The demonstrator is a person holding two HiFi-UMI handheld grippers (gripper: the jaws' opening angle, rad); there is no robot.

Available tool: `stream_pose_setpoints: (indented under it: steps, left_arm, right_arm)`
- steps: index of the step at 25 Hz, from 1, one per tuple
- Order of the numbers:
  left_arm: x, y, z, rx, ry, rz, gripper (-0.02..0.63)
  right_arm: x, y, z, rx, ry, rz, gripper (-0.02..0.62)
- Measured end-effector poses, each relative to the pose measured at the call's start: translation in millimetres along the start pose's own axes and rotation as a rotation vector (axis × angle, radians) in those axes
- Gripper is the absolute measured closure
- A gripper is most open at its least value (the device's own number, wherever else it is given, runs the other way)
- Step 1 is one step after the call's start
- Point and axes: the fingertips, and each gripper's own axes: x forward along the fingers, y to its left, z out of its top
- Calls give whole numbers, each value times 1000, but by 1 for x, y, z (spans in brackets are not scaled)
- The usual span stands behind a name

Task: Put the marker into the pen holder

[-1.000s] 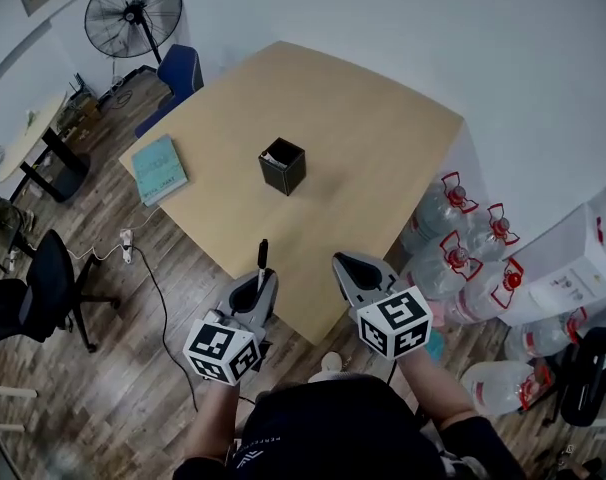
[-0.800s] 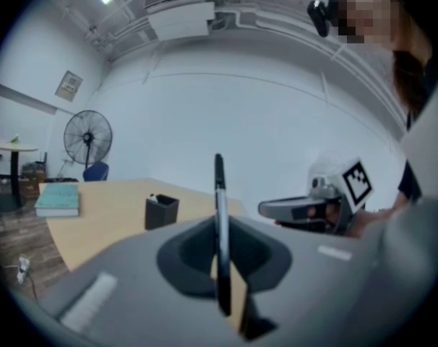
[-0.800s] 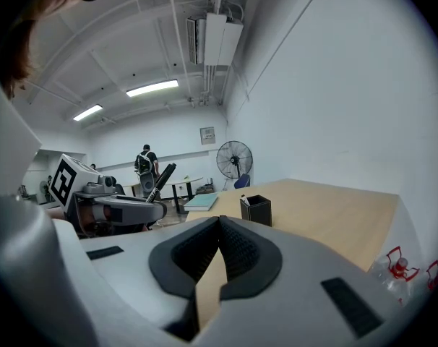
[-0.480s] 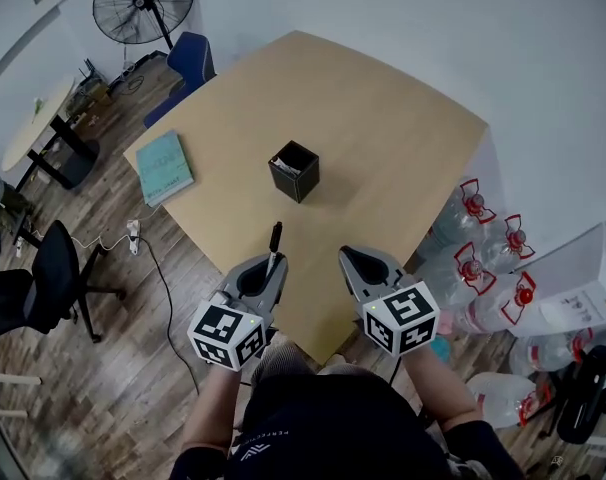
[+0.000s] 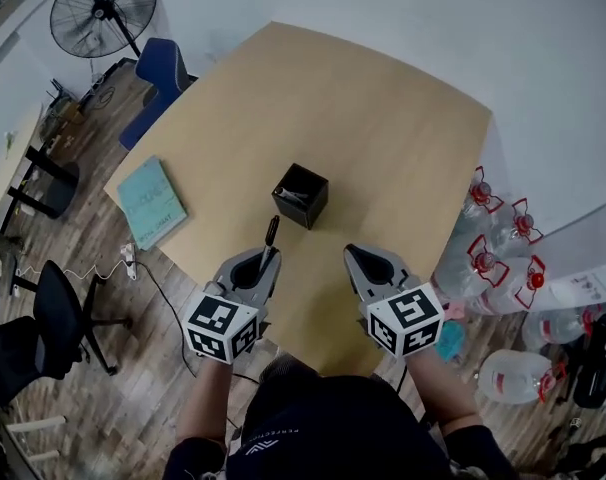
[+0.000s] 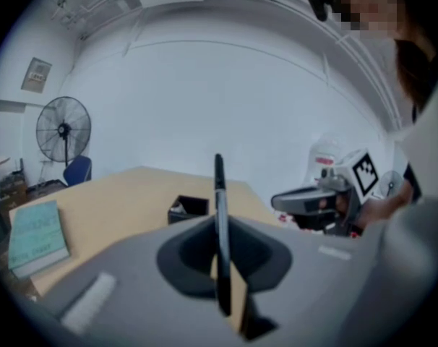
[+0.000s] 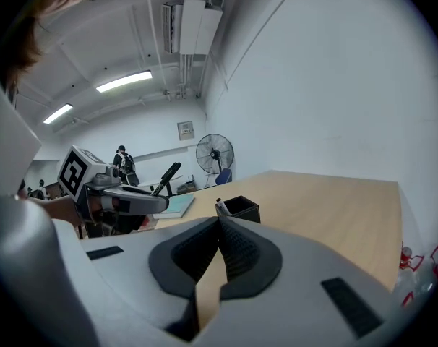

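Closer now — my left gripper (image 5: 255, 273), clamped on the marker (image 5: 270, 234), has neared the pen holder (image 5: 301, 196) on the table (image 5: 383, 118); my right gripper (image 5: 366, 266) is closed, empty. Marker's tilted — its tip could strike the holder's rim and topple it.

Table (image 5: 383, 118) with pen holder (image 5: 301, 195), book (image 5: 150, 202)

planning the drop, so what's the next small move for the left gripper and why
Probably carry the left gripper forward and a little to the right, until the marker is over the pen holder. Its jaws are clamped on the marker, which sticks out past them, and the head view shows it short of the holder's open top.
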Motion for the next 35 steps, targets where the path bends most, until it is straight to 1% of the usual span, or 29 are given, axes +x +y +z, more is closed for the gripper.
stream_pose_setpoints:
  steps: [3, 6, 13, 17, 21, 31, 35]
  left_arm:
    - [12, 22, -1, 6, 30, -37, 583]
    - [27, 39, -3, 30, 67, -74, 583]
    - [58, 60, 0, 121, 149, -183, 583]
    - [74, 71, 3, 186, 200, -219, 583]
    - [86, 79, 4, 304, 263, -241, 583]
    - [104, 88, 4, 659, 447, -279, 581]
    - [112, 93, 4, 818, 510, -258, 581]
  right_arm:
    - [19, -3, 0, 29, 13, -37, 595]
    - [35, -8, 0, 50, 22, -71, 595]
    - [61, -20, -1, 86, 44, -150, 595]
    - [72, -25, -2, 103, 57, -183, 595]
    - [78, -32, -7, 116, 70, -212, 595]
    - [89, -41, -9, 119, 92, -246, 595]
    - [93, -43, -12, 127, 97, -242, 595]
